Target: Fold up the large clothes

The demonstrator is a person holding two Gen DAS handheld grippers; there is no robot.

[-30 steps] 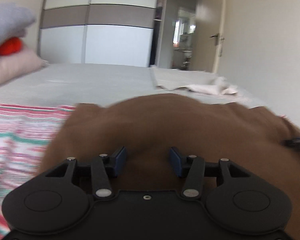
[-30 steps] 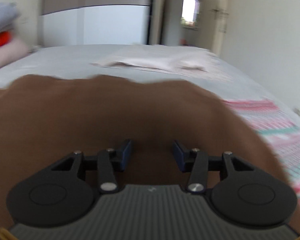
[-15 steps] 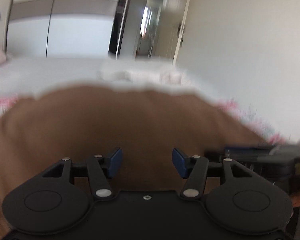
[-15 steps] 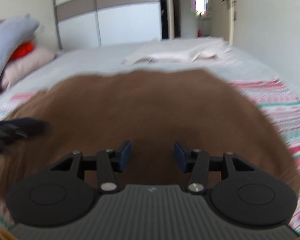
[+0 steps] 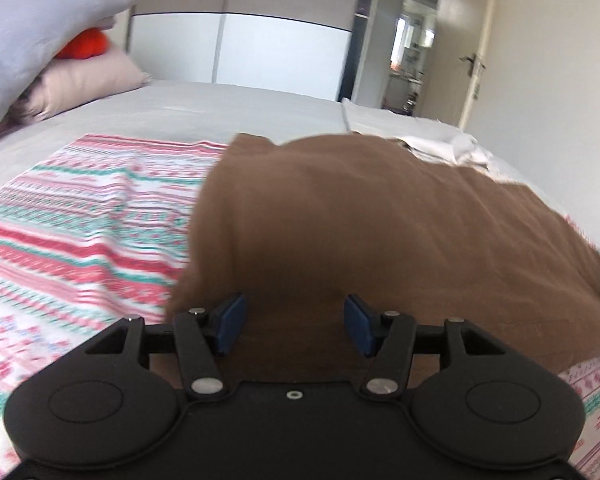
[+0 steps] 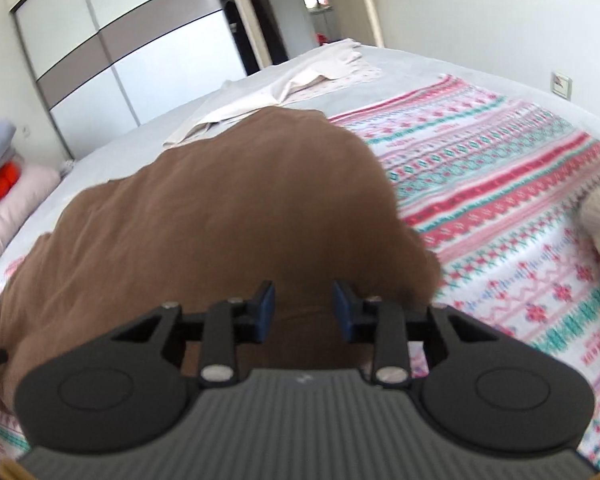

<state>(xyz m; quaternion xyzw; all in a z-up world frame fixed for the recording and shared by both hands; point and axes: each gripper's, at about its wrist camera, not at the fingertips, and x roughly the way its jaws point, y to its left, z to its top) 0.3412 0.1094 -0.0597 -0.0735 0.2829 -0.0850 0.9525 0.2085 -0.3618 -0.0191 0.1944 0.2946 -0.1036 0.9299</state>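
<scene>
Left tongs (image 5: 294, 328): blue pads stand apart, with brown fabric lying between and beneath them; no clamping is visible. Right tongs (image 6: 303, 312): pads likewise apart, a narrower gap, with fabric under them and nothing pinched as far as the view shows.

The brown garment (image 5: 380, 220) lies directly ahead of both tongs, its near edge at or under the pads. It is spread over the striped patterned blanket (image 5: 80, 216) on the bed (image 5: 220, 104). The left tongs sit near its left edge, the right tongs near its right edge.

Progress, as judged: the garment appears laid out in a broad panel. Whether any fold is complete cannot be determined. Further folds likely remain.

Beyond it: a pale cloth (image 6: 292, 84) and pillows (image 5: 80, 76).
</scene>
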